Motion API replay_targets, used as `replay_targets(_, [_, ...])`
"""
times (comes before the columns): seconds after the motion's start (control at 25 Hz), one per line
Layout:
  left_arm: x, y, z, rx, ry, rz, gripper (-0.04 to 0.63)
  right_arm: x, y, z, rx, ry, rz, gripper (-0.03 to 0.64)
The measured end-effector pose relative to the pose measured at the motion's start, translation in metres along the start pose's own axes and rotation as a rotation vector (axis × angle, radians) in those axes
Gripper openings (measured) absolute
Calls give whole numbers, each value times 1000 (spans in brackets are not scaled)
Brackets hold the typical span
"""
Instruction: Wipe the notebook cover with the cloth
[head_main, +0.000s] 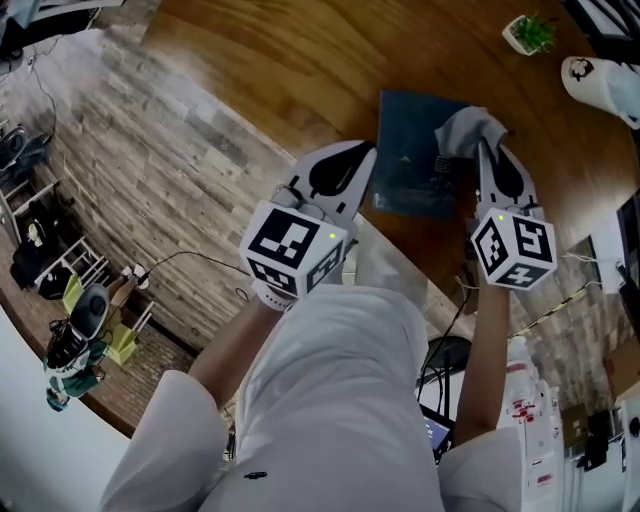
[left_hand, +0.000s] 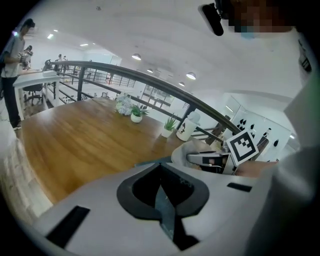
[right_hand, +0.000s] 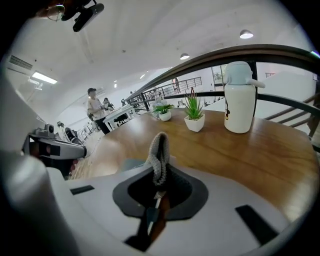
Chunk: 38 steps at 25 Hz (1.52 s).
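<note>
Your right gripper (head_main: 486, 150) has its jaws pinched on the cloth (head_main: 466, 128), over the notebook (head_main: 410, 165) (flat on the bench (head_main: 260, 60)). Your left gripper (head_main: 366, 163) jaws clamp the notebook's left edge.

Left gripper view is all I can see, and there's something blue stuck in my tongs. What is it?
Observer: The head view shows it is the left edge of a dark blue notebook lying on the wooden table.
Operator: Do the other tongs have the cloth?
Observer: Yes. In the right gripper view, the right gripper has its tongs shut on a grey cloth.
Operator: Is the cloth on the notebook?
Observer: The head view shows it bunched on the notebook's right side, near the far corner.
</note>
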<state>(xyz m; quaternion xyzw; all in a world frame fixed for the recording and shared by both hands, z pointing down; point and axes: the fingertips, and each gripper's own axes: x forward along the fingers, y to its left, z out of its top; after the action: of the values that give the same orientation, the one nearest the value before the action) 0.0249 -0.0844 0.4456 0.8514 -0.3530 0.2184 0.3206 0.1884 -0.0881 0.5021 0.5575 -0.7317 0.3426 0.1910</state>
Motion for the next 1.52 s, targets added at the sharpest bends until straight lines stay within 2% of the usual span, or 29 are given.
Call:
replay_targets(0.56, [-2,8,-13,-19,4,22,18,33,3,-18,-109,128,-9,28])
replay_targets(0.76, [-5,13,-15,-33,-7,32,18,37,9,-17,-156,144,-13,28])
replay_targets(1.52, [-20,40,-22,-74,-27,53,18,70,80,-19,-273,217,118,28])
